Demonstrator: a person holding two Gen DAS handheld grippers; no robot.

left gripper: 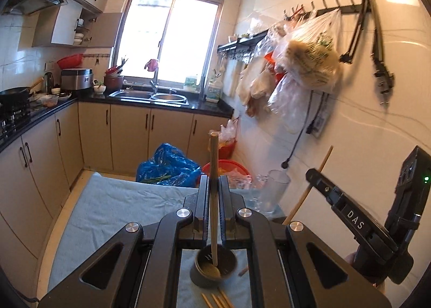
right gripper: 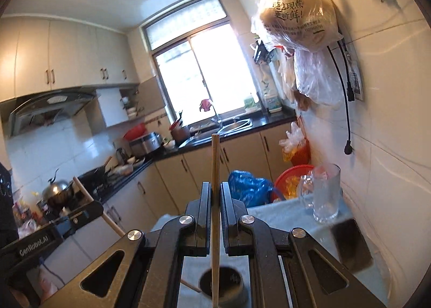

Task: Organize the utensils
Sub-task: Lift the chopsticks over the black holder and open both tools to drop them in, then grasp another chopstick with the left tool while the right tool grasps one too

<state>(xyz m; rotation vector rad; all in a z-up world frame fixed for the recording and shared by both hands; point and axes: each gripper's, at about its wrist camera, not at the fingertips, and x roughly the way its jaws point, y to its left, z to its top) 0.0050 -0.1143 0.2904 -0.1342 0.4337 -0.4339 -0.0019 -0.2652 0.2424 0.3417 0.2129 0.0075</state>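
Left gripper [left gripper: 213, 189] clamped on a wooden spoon [left gripper: 214, 186], handle standing upright between the jaws, top end rising above the fingertips, bowl end reaching down into a dark cup [left gripper: 212, 267] directly below. Right gripper [right gripper: 215, 197] likewise pinched shut on a chopstick [right gripper: 215, 200], held upright, lower end passing down over the dark cup [right gripper: 223, 286] beneath it; whether the tip touches the cup's inside cannot be told. Inside the cup in the left view, only the spoon's bowl visible. Loose chopsticks [left gripper: 218, 301] lying on the blue cloth [left gripper: 113, 205] just in front of the cup, one more short end [left gripper: 243, 271] just beside its right wall. Farther out near the cloth's right edge, a clear glass mug [right gripper: 324, 194] standing upright, nothing visible inside. Beyond the table, a blue plastic bag [left gripper: 169, 165] and a red basket [left gripper: 229, 169] on the floor.
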